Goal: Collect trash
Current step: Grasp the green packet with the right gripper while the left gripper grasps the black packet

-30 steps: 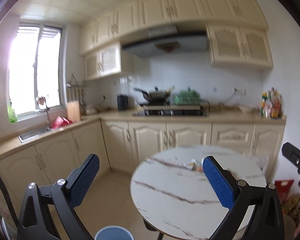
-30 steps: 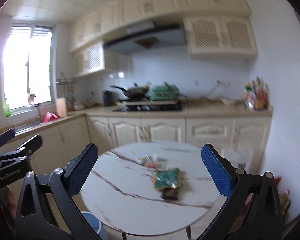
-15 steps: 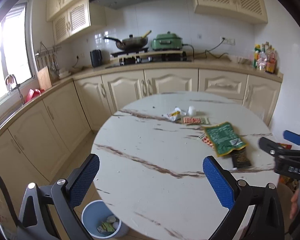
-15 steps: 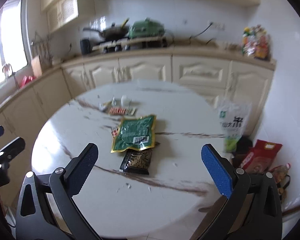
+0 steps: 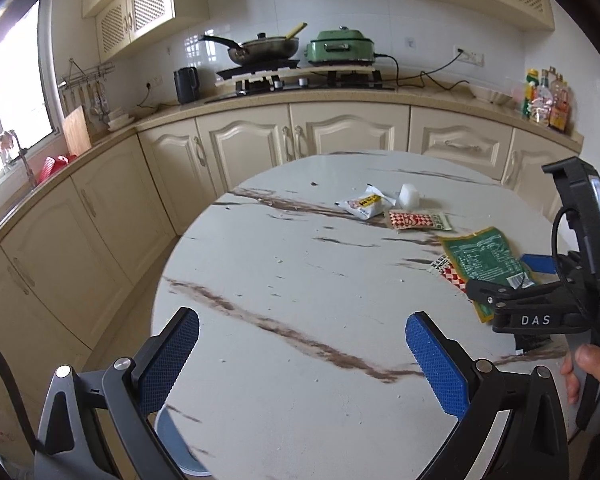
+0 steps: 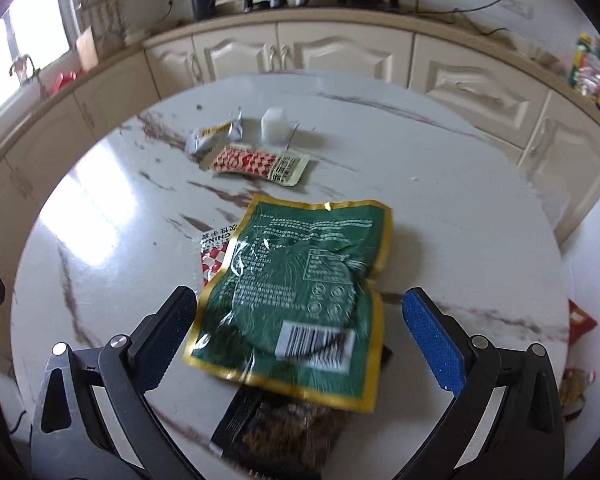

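Reaching for the first wrapper

Our right gripper (image 6: 300,320) hangs with jaws wide and empty astride the flat green gold-edged foil packet (image 6: 300,280) on the round marble worktop (image 6: 460,184); next we lower and pinch. Left gripper (image 5: 302,354), equally wide, holds nothing.

Round table (image 6: 440,184): white marble pattern with brown veins. Large wrapper (image 6: 300,280): green, yellow border, white barcode panel; smaller wrapper (image 6: 256,160): red-and-white checks. Both grippers carry blue textured pads (image 5: 436,360) on black frames; the bin (image 5: 172,432) is pale blue.
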